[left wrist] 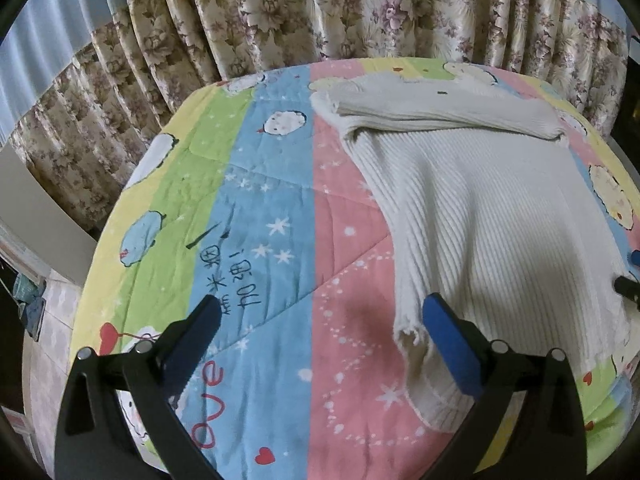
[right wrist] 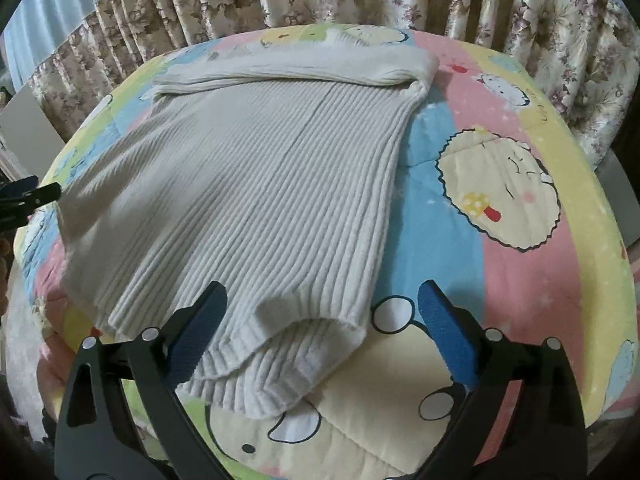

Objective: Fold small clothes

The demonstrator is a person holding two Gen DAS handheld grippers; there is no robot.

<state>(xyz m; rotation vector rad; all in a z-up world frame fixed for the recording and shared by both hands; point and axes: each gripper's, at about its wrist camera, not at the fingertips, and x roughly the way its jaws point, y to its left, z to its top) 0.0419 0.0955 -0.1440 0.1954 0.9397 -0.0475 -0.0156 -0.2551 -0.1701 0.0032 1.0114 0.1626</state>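
A cream ribbed knit sweater (left wrist: 480,208) lies flat on a colourful cartoon quilt (left wrist: 260,220), with its sleeves folded across the far end. My left gripper (left wrist: 320,312) is open and empty, low over the quilt at the sweater's near left corner; its right finger (left wrist: 452,344) is over the frayed hem. In the right wrist view the sweater (right wrist: 248,184) fills the middle. My right gripper (right wrist: 320,312) is open and empty, its jaws on either side of the sweater's near right hem corner (right wrist: 288,352). The left gripper's tip (right wrist: 36,196) shows at the left edge.
The quilt (right wrist: 500,280) covers a small raised surface with rounded edges that drop off on all sides. Floral curtains (left wrist: 280,12) hang close behind it. A tiled floor and a white panel (left wrist: 44,216) lie to the left.
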